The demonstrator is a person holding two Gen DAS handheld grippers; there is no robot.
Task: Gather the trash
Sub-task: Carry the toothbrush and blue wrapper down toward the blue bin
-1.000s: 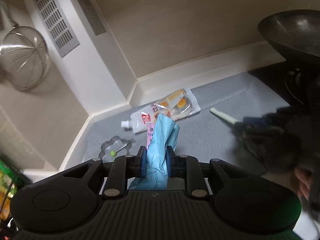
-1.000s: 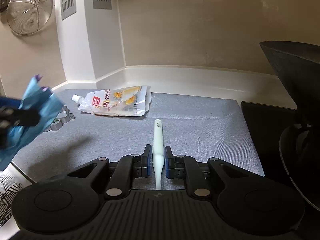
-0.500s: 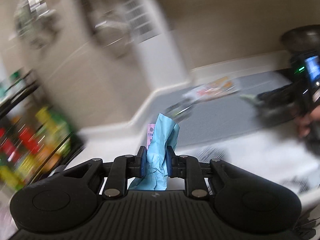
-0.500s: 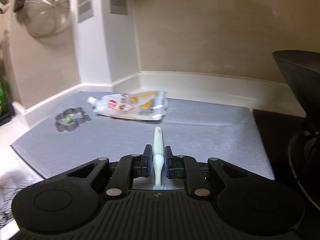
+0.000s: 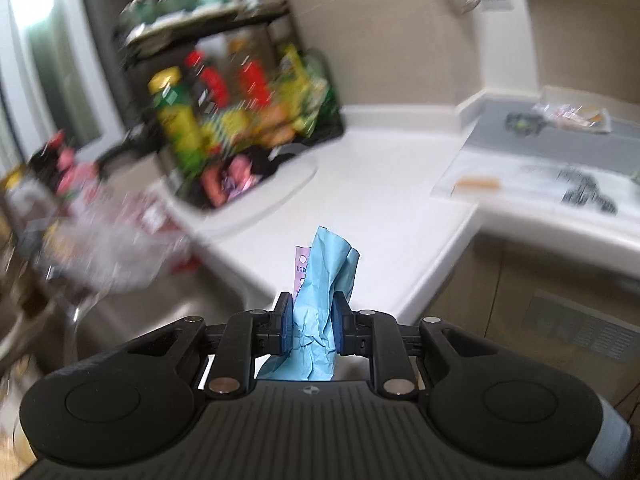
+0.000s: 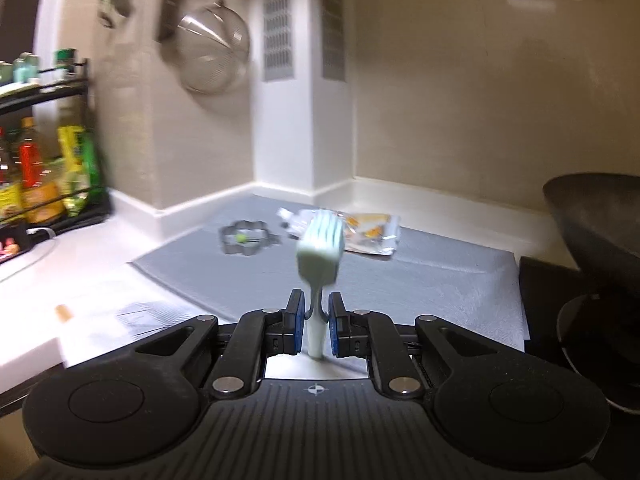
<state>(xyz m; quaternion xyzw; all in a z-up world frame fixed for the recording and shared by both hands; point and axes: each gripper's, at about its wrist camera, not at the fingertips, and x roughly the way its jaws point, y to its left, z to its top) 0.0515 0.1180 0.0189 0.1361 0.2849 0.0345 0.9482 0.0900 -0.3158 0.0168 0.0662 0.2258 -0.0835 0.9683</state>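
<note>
My left gripper (image 5: 311, 322) is shut on a crumpled blue wrapper (image 5: 320, 300) with a pink strip beside it, held over the edge of the white counter (image 5: 360, 184). A blurred clear plastic bag (image 5: 100, 240) hangs at the left, by the sink. My right gripper (image 6: 316, 322) is shut on the handle of a pale green plastic fork (image 6: 320, 248), lifted above the grey mat (image 6: 420, 280), tines pointing away. On the mat lie an empty sauce pouch (image 6: 364, 232) and a flower-shaped metal ring (image 6: 248, 238).
A black rack of bottles and packets (image 5: 224, 92) stands at the back of the white counter. A patterned white board (image 5: 540, 184) lies before the mat. A metal strainer (image 6: 212, 52) hangs on the wall. A dark wok (image 6: 596, 216) sits on the stove at the right.
My left gripper swung left from the grey mat to the sink side, still holding the blue wrapper. My right gripper lifted the fork off the mat and turned left.
</note>
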